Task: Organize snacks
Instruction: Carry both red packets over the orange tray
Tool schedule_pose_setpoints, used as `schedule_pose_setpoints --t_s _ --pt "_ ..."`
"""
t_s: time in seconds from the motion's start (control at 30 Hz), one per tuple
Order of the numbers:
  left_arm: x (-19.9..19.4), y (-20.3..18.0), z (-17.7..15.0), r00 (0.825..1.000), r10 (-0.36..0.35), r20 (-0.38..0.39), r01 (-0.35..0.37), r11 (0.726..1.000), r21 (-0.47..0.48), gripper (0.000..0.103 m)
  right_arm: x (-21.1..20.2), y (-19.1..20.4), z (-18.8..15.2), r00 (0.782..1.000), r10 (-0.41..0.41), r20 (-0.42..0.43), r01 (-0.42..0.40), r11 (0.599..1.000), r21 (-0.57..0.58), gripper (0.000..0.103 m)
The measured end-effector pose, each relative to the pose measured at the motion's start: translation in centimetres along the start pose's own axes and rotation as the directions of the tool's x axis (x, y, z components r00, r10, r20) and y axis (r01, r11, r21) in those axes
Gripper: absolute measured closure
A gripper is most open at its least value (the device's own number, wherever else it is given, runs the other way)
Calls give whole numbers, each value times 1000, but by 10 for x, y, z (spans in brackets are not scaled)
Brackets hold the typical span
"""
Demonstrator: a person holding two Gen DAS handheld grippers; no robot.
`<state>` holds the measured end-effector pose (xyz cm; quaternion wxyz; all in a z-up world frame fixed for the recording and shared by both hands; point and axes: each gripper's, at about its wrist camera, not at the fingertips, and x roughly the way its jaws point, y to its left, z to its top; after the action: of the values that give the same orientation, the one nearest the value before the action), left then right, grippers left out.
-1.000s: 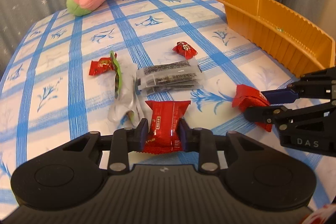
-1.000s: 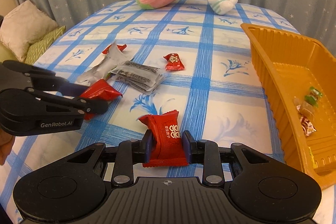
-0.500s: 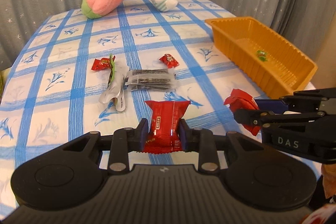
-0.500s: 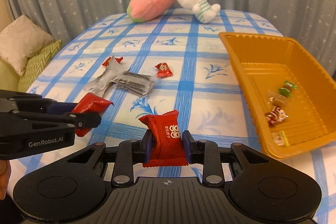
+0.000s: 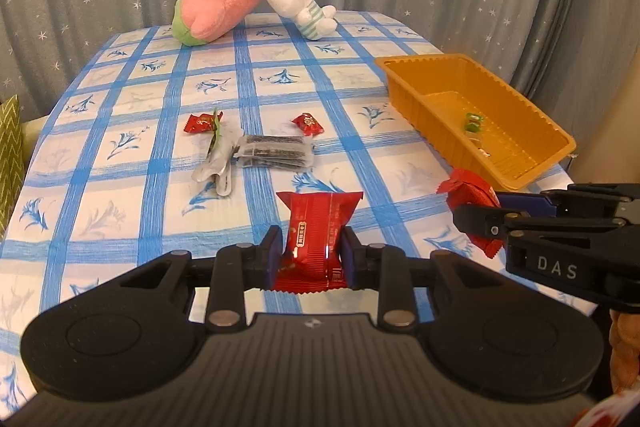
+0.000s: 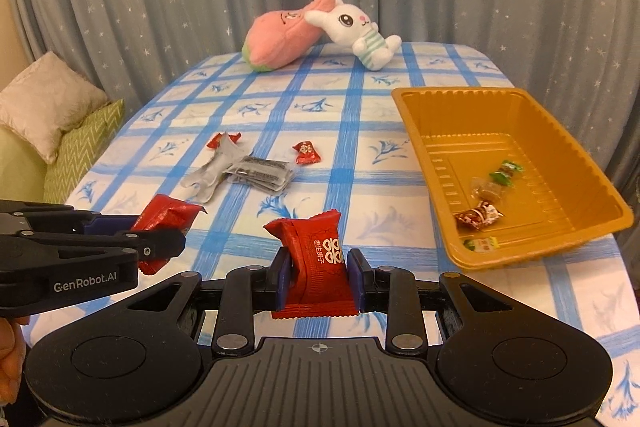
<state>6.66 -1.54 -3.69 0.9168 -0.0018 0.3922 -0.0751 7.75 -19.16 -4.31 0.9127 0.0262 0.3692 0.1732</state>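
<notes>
My left gripper (image 5: pixel 309 255) is shut on a red snack packet (image 5: pixel 316 235) and holds it above the table's near edge; it also shows in the right wrist view (image 6: pixel 160 239). My right gripper (image 6: pixel 318 277) is shut on a second red snack packet (image 6: pixel 320 255), also seen in the left wrist view (image 5: pixel 472 203), left of the orange tray's near corner. The orange tray (image 6: pixel 560 131) stands at the right with several small candies (image 6: pixel 486 199) inside. On the cloth lie a dark clear packet (image 5: pixel 276 153), a silver wrapper (image 5: pixel 218 163) and two small red candies (image 5: pixel 308 124).
A pink plush (image 5: pixel 218 9) and a white rabbit plush (image 5: pixel 302 5) lie at the table's far end. The blue-checked tablecloth (image 5: pixel 120 187) covers the table. Grey curtains hang behind. A green sofa with a cushion (image 6: pixel 48 107) stands to the left.
Both grippers have risen and drawn back from the table with their red packets still held, so more of the table and tray shows.
</notes>
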Motion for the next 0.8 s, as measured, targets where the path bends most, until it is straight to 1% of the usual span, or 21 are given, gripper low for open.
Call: schedule_pose_setpoints --t_s 0.37,0.8 --pt "-15 -21 -6 1000 -6 2 6 1000 5 75 -28 -10 -11 1000 -14 11 14 1000 13 73" --pt "-21 -37 -2 1000 -21 9 21 1000 23 75 -43 -22 -14 999 -41 23 40 999 31 73"
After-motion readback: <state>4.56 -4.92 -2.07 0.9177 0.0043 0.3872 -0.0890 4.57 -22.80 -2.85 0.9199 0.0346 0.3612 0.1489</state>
